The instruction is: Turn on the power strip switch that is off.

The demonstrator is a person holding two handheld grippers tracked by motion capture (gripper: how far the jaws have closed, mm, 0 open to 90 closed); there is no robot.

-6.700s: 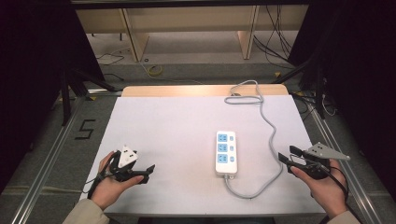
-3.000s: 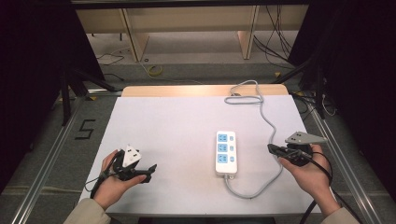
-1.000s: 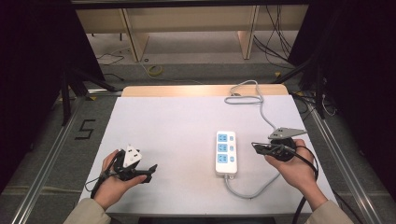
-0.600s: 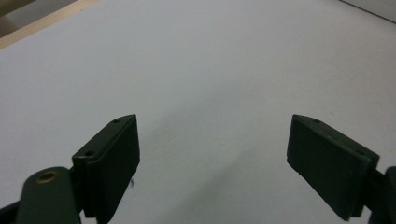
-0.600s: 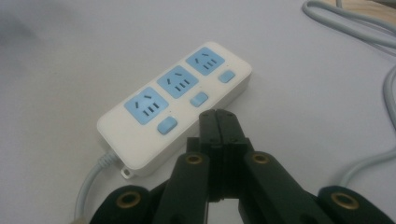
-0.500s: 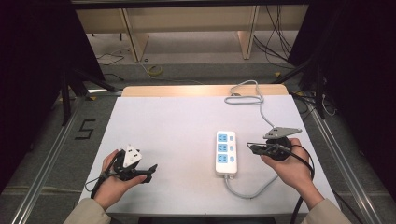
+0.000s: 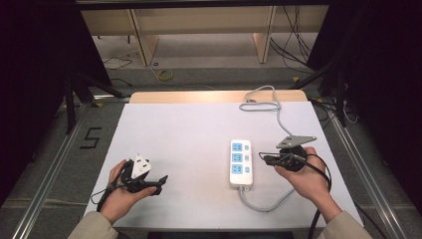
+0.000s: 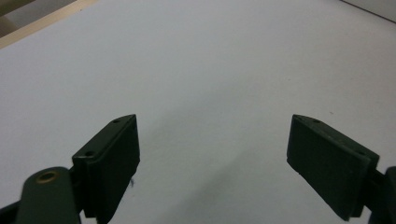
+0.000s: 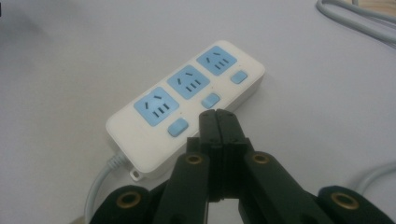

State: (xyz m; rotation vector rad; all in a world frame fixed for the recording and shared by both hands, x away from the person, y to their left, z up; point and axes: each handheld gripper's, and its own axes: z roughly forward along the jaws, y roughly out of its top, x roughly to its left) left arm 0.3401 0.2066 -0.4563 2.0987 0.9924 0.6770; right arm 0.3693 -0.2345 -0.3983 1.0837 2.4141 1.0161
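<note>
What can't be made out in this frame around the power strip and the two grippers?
- Power strip: whether the shut right gripper touches the middle switch; the jaws hide the gap in the right gripper view, and the high view is too small.
- Cord: its plug end is cut off past the table's far edge, high view.
- Left gripper: open, nothing between the jaws.

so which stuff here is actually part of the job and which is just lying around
In the job:
- power strip, with its blue switches
- right claw, shut, tips at the strip's middle switch

Just there:
- left claw, open over the bare white table
- strip's grey cable
- wooden shelving behind
</note>
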